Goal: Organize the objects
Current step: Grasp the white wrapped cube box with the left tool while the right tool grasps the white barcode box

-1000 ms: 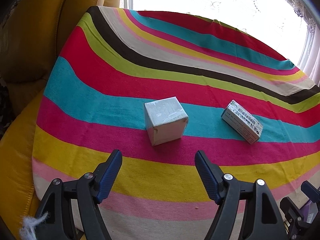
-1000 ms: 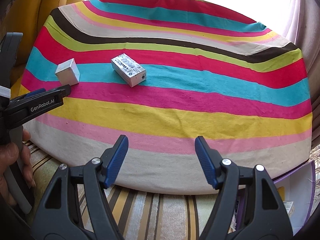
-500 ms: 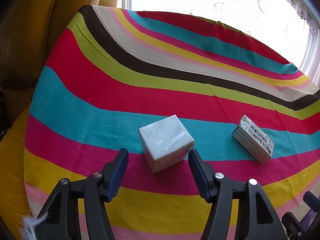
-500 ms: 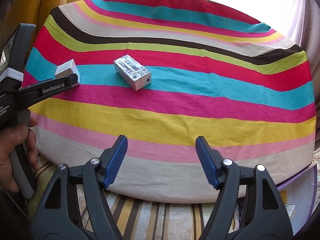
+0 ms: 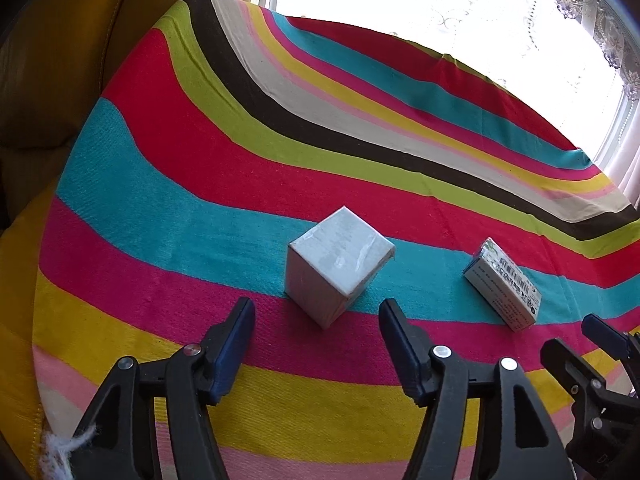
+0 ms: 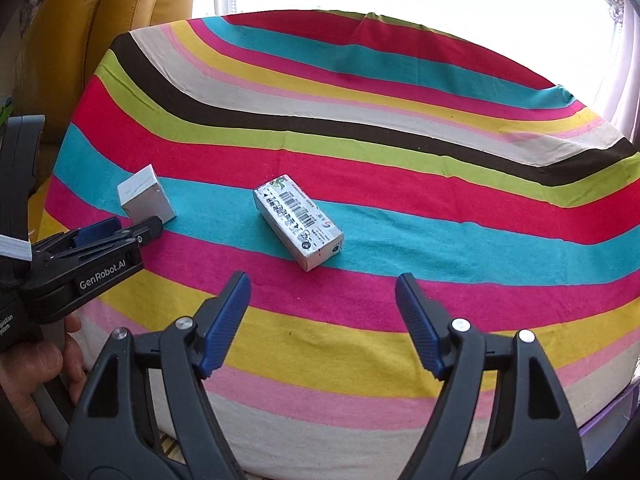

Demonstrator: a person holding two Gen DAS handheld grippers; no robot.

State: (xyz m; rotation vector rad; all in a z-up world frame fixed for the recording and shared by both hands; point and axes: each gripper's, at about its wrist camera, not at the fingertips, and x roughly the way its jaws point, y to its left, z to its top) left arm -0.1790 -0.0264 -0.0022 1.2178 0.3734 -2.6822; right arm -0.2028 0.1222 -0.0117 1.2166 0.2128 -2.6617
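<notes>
Nearby, both grippers (image 5: 316, 316) (image 6: 322, 300) opening, empty; cube box (image 5: 340, 266) and barcode box (image 6: 298, 226) apart on striped cloth (image 6: 360, 152).

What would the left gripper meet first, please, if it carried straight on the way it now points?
Most likely the white cube-shaped box: it sits just ahead of the left gripper, centred between its opening jaws, with nothing yet between them. Depth is hard to judge through the fisheye.

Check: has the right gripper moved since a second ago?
Yes. The right gripper moved forward over the striped cloth, toward the barcoded box.
</notes>
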